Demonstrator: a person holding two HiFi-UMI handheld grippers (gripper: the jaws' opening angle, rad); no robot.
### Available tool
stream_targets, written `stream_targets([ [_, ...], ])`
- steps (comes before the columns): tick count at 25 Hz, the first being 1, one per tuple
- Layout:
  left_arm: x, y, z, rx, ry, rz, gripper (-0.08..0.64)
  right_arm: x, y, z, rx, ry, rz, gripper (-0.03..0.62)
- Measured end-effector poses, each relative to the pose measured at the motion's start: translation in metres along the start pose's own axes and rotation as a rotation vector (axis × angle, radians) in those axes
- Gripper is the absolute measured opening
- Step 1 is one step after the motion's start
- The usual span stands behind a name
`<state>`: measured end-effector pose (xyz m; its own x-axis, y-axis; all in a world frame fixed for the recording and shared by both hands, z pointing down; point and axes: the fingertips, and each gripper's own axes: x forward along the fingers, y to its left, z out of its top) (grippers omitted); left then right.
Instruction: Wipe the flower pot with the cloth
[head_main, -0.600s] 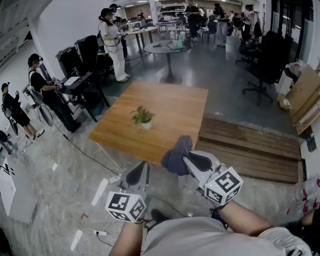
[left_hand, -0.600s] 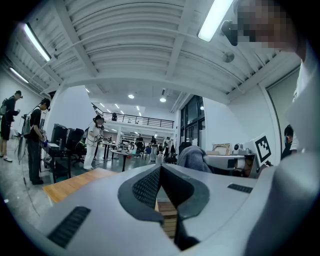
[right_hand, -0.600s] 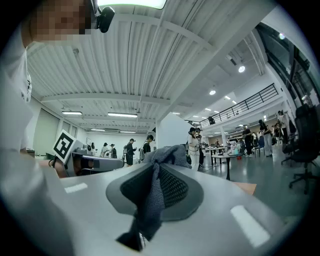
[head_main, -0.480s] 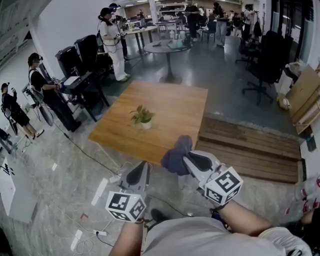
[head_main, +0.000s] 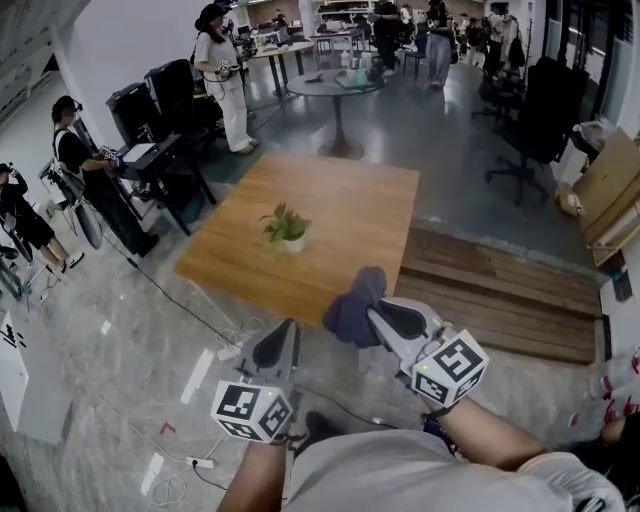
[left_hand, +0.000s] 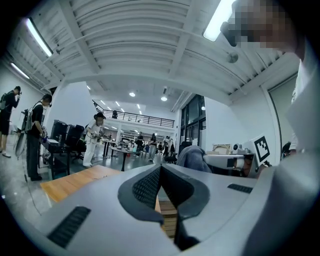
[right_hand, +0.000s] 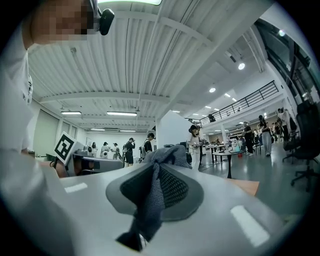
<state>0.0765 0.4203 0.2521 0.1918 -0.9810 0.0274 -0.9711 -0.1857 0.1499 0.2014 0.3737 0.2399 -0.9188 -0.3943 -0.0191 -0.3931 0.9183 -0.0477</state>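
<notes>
Where the flower pot stands: the flower pot (head_main: 293, 243), small and white with a green plant (head_main: 283, 224) in it, is on the left half of the wooden table (head_main: 350, 200), nearer the near edge than the far one; nothing touches it.
Cloth: the dark blue-grey cloth (head_main: 352, 305) is bunched and held in the air short of the table's near edge, well apart from the pot.
Right gripper: the right gripper (head_main: 370, 313) has its jaws clamped on a fold of the cloth (right_hand: 152, 200), which bulges above them and trails below.
Left gripper: the left gripper (head_main: 289, 328) has its jaws pressed together with nothing between them, and hangs over the floor just beside the right one.
Change over the last half second: the table and pot sit slightly differently in the head view, while both grippers keep nearly the same pose.
Meaning for the task: probably a small head or body shift during the approach; wiping has not begun.
Writing: no brand or label is readable; only the black-and-white square markers (head_main: 450, 366) on the gripper cubes.
</notes>
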Motion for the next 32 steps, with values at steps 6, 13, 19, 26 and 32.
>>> stream_targets([
  [6, 0.018, 0.057, -0.008, -0.027, 0.02, -0.021, 0.006, 0.061, -0.003, -0.015, 0.007, 0.036, -0.007, 0.044],
  [13, 0.055, 0.143, -0.016, -0.038, 0.056, -0.049, 0.006, 0.142, -0.022, -0.029, 0.01, 0.064, -0.07, 0.044],
  [19, 0.078, 0.188, -0.009, -0.051, 0.077, -0.106, 0.006, 0.19, -0.03, -0.032, 0.021, 0.077, -0.126, 0.044],
  [26, 0.102, 0.214, -0.009, -0.054, 0.089, -0.129, 0.006, 0.222, -0.045, -0.04, 0.03, 0.101, -0.149, 0.044],
  [32, 0.133, 0.23, -0.018, -0.038, 0.122, -0.108, 0.006, 0.245, -0.074, -0.051, 0.05, 0.12, -0.135, 0.044],
])
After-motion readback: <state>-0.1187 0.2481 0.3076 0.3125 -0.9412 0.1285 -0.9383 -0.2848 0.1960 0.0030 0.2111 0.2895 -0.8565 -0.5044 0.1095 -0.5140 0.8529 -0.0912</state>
